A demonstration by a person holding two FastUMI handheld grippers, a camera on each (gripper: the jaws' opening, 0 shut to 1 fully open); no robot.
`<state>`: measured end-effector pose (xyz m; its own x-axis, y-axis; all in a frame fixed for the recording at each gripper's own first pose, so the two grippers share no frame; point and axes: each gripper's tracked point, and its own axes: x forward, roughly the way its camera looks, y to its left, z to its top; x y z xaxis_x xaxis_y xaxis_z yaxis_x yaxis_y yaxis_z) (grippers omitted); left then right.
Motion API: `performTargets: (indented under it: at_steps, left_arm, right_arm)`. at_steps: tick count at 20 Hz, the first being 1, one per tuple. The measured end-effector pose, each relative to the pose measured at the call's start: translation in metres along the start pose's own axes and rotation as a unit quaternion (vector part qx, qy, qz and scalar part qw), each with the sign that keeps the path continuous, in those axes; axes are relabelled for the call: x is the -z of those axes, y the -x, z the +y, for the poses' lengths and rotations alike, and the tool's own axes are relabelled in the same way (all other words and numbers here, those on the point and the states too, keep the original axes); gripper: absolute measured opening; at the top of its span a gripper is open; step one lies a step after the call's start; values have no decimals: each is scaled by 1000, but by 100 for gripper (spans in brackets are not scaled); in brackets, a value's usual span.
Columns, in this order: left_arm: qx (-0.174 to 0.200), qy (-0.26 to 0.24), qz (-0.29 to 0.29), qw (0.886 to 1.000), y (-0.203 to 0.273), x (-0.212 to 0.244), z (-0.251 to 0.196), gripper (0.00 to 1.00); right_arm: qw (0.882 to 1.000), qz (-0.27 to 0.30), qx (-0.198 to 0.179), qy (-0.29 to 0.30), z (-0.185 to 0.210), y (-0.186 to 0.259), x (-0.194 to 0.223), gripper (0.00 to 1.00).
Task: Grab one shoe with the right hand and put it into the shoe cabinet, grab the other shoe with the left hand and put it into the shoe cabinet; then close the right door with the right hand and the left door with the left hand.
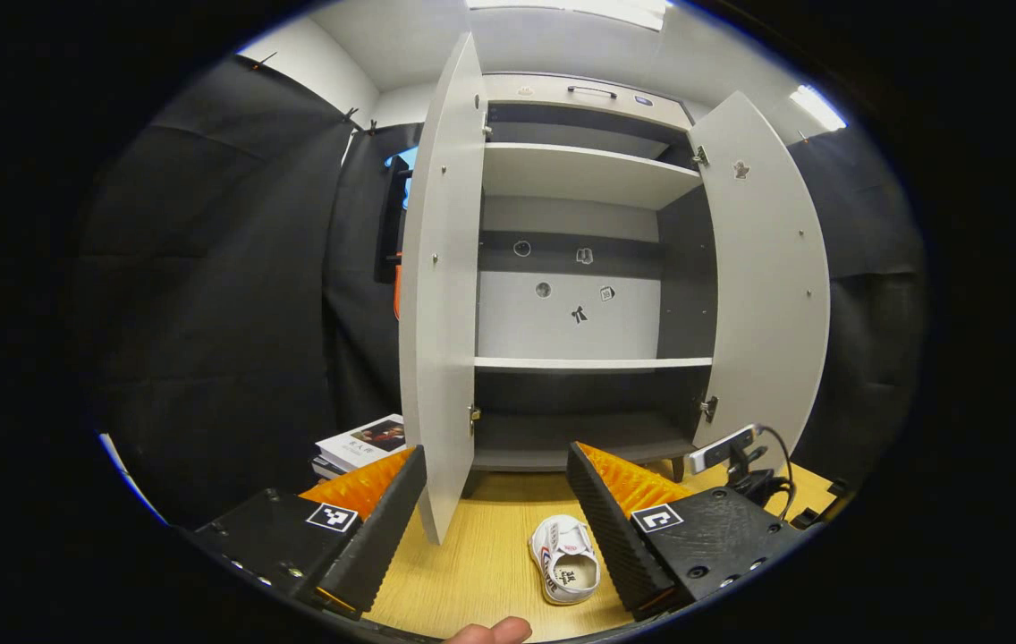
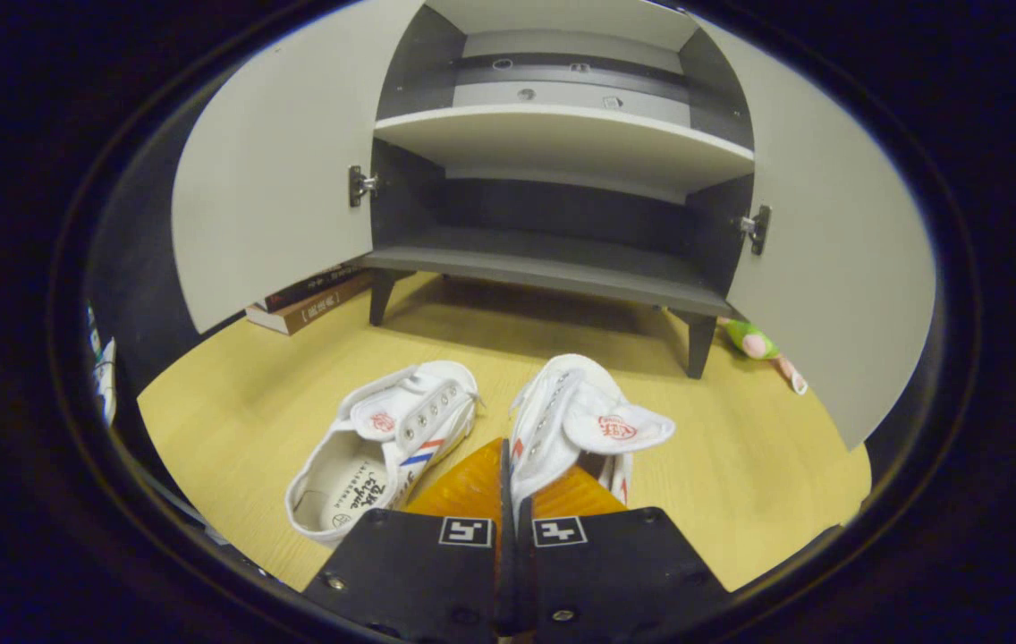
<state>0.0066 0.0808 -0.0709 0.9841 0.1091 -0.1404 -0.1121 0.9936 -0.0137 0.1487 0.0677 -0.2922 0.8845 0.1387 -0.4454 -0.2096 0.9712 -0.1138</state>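
Two white shoes with red and blue stripes lie on the wooden floor in front of the shoe cabinet (image 2: 553,268). In the right gripper view, my right gripper (image 2: 505,452) is shut on the side wall of the right-hand shoe (image 2: 584,416), down near the floor. The other shoe (image 2: 383,443) lies just left of it, opening up. In the left gripper view, my left gripper (image 1: 497,456) is held higher and stands wide open, facing the cabinet (image 1: 588,362). One white shoe (image 1: 564,561) shows on the floor between its fingers. Both cabinet doors (image 1: 441,295) (image 1: 767,268) stand open.
A stack of books (image 2: 311,295) lies by the cabinet's left leg, behind the left door. A green toy (image 2: 754,344) lies on the floor near the right door. A small camera with cables (image 1: 727,452) sits on the floor at the right. A person's fingertip (image 1: 495,631) shows at the bottom edge.
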Motion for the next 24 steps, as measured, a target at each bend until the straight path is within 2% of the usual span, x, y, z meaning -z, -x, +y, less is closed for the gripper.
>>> performTargets:
  at_steps: [4, 8, 12, 15, 17, 19, 24]
  left_arm:
    - [14, 8, -7, 1000, 1, -3, -13, 95]
    - [21, -7, -23, 999, 2, -9, -22, 95]
    - [30, -10, -23, 999, 3, -8, -32, 95]
    - [38, -9, -19, 999, 6, -6, -39, 95]
    - [47, -9, -17, 999, 9, -6, -46, 95]
    - [46, -13, -18, 999, 13, -5, -46, 95]
    - [42, -8, -13, 999, 16, -1, -47, 95]
  right_arm:
    - [999, -47, -10, 19, -7, 42, -62, 4]
    - [996, -89, -12, 16, -17, 78, -135, 3]
    - [992, -126, -20, 17, -27, 90, -215, 3]
    - [989, -145, -1, 38, -42, 73, -273, 4]
    - [990, -140, 1, 26, -51, 50, -308, 3]
    - [992, -124, 4, 14, -63, 21, -340, 3]
    - [994, -64, 55, 73, -94, -65, -385, 3]
